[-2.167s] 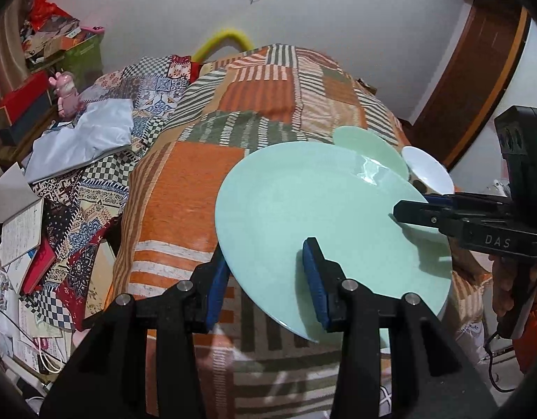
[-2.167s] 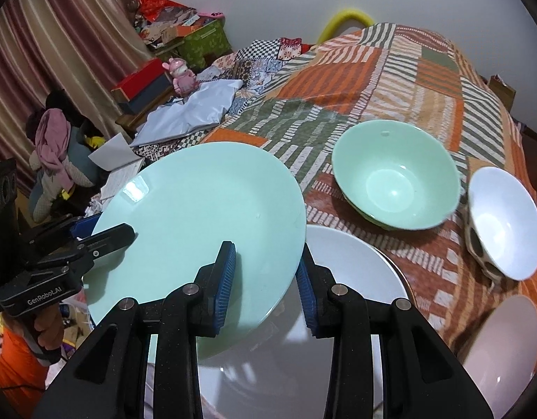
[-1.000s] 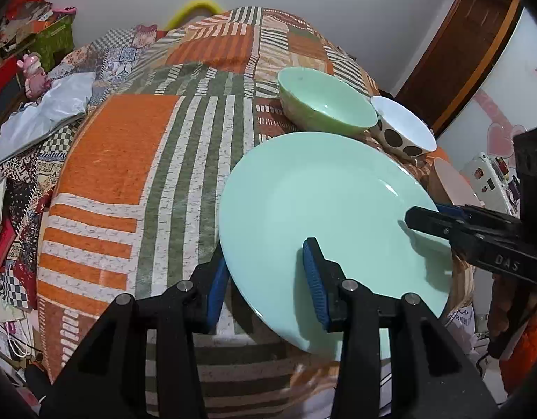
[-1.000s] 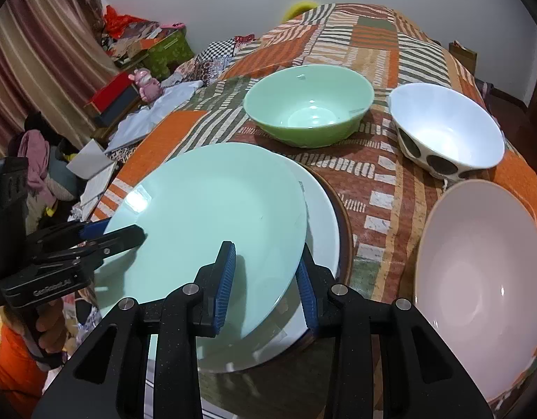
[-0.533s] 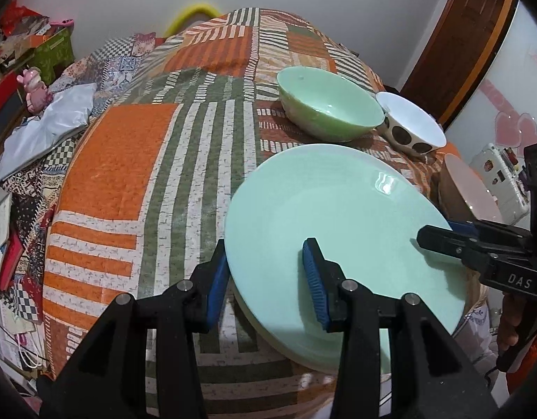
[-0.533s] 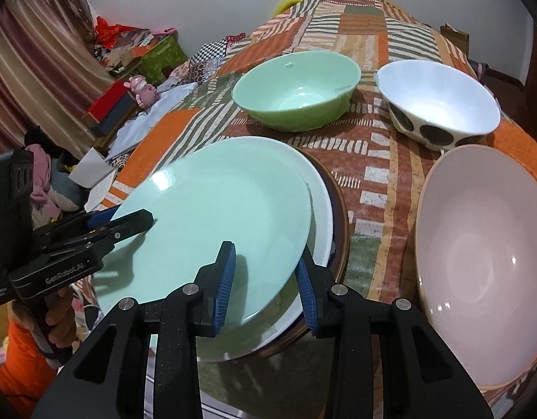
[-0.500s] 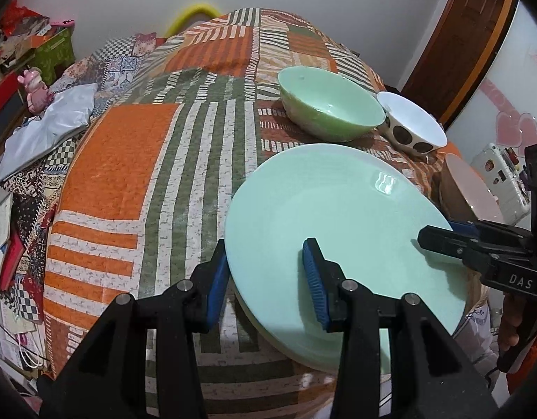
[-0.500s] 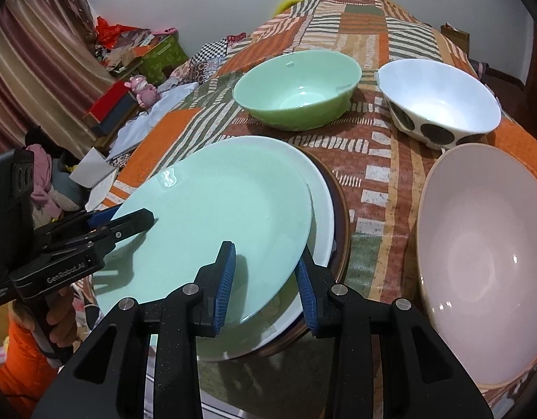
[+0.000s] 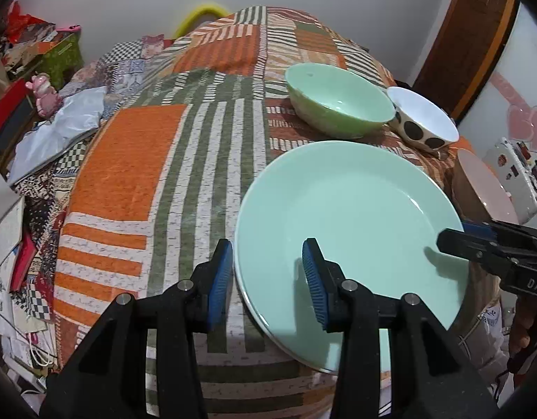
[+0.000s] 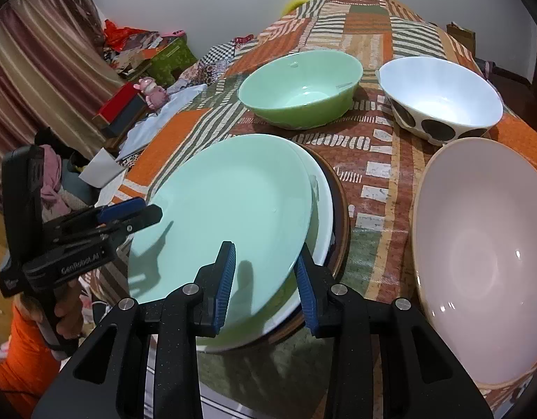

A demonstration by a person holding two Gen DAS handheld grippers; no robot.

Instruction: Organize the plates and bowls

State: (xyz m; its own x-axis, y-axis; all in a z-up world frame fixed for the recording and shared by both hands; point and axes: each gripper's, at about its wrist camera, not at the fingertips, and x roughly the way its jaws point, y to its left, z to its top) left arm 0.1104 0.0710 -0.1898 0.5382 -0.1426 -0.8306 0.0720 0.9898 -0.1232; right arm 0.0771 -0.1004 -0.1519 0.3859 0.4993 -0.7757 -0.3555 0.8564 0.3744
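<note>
A large mint-green plate (image 9: 352,220) (image 10: 226,213) lies on a white plate (image 10: 322,216), which lies on a dark brown plate (image 10: 341,216), on the patchwork-covered table. My left gripper (image 9: 266,279) straddles the green plate's near-left rim, with its jaws spread on either side of the rim. My right gripper (image 10: 265,279) straddles the opposite rim in the same way, and it also shows in the left wrist view (image 9: 478,241). I cannot tell whether either one presses the rim. A green bowl (image 10: 299,87), a white spotted bowl (image 10: 439,101) and a big pinkish bowl (image 10: 485,258) stand nearby.
The patchwork cloth (image 9: 135,174) covers the table, with bare cloth left of the plates. Clutter lies on the floor at the left: boxes (image 10: 121,108), clothes and a pink toy (image 9: 44,94). A wooden door (image 9: 474,35) is at the back right.
Both grippers brought the green plate over and down onto the white plate. It was held above the stack; now it rests there. The jaw gaps look unchanged.
</note>
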